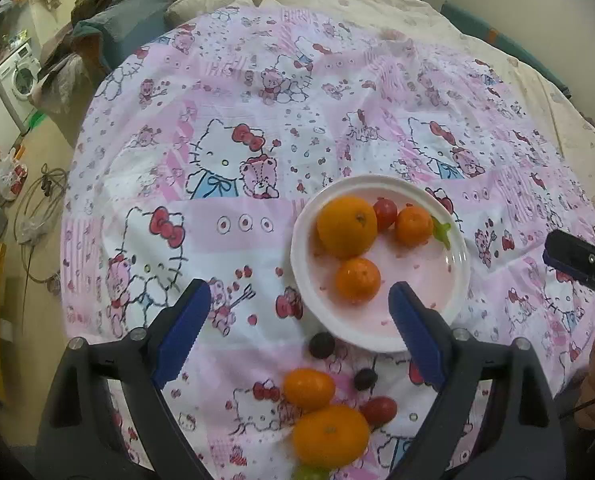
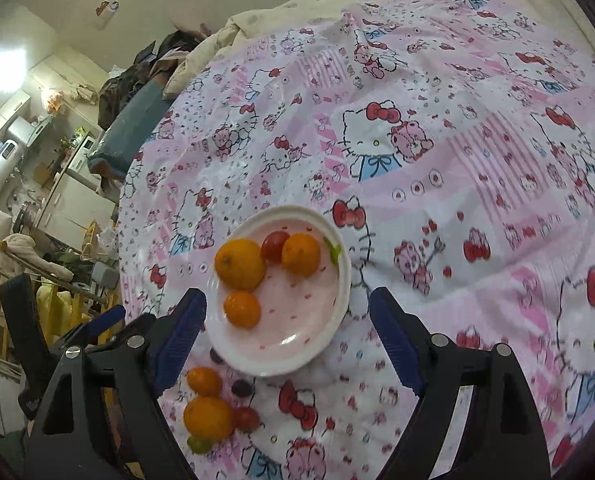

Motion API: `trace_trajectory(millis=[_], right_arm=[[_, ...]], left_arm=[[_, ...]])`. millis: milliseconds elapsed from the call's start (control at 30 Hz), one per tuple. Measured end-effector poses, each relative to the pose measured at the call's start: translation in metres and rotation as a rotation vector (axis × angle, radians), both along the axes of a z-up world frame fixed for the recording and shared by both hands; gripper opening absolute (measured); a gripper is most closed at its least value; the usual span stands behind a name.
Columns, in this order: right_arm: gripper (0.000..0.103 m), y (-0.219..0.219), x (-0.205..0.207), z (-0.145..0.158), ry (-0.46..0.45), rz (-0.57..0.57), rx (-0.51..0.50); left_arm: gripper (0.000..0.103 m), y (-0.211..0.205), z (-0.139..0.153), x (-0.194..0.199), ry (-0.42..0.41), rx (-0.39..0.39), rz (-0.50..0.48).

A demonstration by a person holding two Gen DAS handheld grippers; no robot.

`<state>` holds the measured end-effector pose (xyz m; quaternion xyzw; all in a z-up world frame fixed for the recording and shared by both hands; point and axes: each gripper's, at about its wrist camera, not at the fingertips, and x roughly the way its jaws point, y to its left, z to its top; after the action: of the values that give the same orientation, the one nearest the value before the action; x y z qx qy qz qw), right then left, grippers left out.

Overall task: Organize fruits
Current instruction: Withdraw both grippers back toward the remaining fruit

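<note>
White plate sits on a pink cartoon-cat cloth covering the bed, holding a large orange, two small oranges, a red tomato and a green piece. Just beside its near rim lie two more oranges, a tomato and two dark grapes. Left tool and right tool both hover released, grasping nothing.

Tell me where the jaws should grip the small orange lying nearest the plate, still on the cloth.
Grip the small orange across its shorter middle, coming from above. It is oval, a bigger orange touches its near side, and a red tomato sits close, so a side approach looks crowded.
</note>
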<state>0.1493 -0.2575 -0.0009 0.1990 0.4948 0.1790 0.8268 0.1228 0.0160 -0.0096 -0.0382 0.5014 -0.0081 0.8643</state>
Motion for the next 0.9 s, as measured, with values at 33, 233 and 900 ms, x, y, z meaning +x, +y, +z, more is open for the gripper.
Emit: trace_trajectory(millis=[33,233,900], right_arm=[[0.086,0.0,-0.004,0.001,0.0,-0.005,0.006],[0.086,-0.007,-0.029,0.006,-0.008,-0.045,0.03],[0.086,0.006,-0.07,-0.002,-0.009,-0.019,-0.039]], left_arm=[[0.089,0.001,0.002,-0.003,-0.003,0.0,0.001],[0.089,0.012,0.006,-0.02,-0.002,0.007,0.008],[0.089,0.033,0.003,-0.046,0.023,-0.014,0.064]])
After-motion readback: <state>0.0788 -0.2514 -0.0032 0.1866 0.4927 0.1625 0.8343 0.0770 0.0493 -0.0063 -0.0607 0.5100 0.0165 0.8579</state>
